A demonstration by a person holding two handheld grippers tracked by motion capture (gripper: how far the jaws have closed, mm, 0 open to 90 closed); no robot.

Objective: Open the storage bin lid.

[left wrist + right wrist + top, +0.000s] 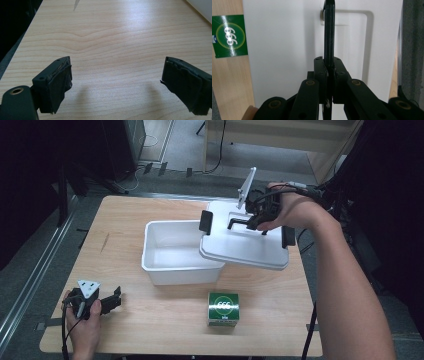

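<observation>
On the wooden counter (165,325), the white bin (175,252) is sitting open while my right gripper (250,221) is clamping the black handle (329,30) of its white lid (245,245), holding it tilted over the bin's right edge. Near the green box (223,309), my left gripper (114,299) is resting with jaws spread, grasping nothing.

a light wooden counter (150,330) stands on a grey floor (185,150), cables trailing across it; pale wooden furniture (280,137) behind, dark curtains at both sides.
</observation>
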